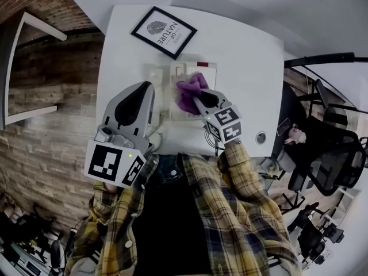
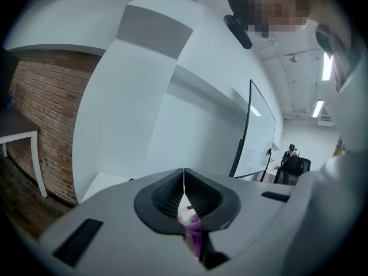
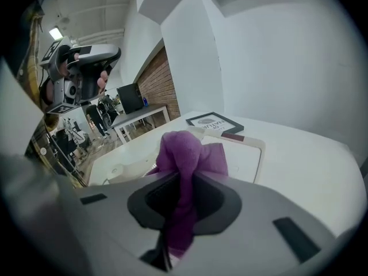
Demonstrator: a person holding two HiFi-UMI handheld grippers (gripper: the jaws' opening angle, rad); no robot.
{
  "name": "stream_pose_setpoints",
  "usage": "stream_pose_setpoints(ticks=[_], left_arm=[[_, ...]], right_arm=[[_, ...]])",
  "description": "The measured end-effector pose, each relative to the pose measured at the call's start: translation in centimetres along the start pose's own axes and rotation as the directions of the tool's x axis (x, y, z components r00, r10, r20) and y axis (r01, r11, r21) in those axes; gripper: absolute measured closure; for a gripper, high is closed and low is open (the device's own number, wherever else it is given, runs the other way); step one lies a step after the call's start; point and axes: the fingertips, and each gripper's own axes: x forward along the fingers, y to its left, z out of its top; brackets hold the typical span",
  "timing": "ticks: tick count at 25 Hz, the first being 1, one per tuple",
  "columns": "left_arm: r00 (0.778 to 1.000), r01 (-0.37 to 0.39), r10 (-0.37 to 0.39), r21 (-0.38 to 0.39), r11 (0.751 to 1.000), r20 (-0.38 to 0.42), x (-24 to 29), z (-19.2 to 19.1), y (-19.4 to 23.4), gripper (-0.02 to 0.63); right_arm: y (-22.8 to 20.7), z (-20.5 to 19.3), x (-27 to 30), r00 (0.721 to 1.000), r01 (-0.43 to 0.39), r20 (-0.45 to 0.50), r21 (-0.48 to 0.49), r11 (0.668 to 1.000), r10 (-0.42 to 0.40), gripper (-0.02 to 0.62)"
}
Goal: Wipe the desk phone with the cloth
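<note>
**Keep the cloth flat on the phone and sweep toward the far edge**

The phone (image 1: 183,72) sits near the middle of the white desk (image 1: 247,68), with its handset (image 1: 155,79) in the cradle on the left side. The purple cloth (image 1: 190,94) lies bunched over the near half of the phone's face. From the right gripper view the cloth (image 3: 187,154) seems to rest on the phone (image 3: 244,154), though the contact itself is hidden under the fold.

The right gripper (image 1: 198,101) has its jaws clamped on a twisted tail of the cloth, and the loose bulk sticks out ahead of the tips. The left gripper (image 1: 144,91) hangs above the desk just left of the handset, jaws pressed together with nothing between them.

The wipe looks to be under way, with the far strip and the handset likely still to cover. To do it well:

- Tip the right gripper (image 3: 181,203) down so the bunched end spreads and more fabric meets the surface.
- Press lightly; the phone may slide on the smooth top, so the left gripper (image 2: 184,180) could steady its left edge.
- Stop short of the framed print (image 1: 164,31) beyond the phone.
</note>
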Motion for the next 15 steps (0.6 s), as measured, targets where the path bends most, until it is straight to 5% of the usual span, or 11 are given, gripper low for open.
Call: stream_pose_setpoints(ticks=[15], left_arm=[[0.998, 0.053, -0.052, 0.007, 0.999, -0.032, 0.9, -0.7, -1.2, 0.591]], right_arm=[[4.1, -5.6, -2.2, 0.998, -0.028, -0.048, 0.077, 0.997, 0.032, 0.534]])
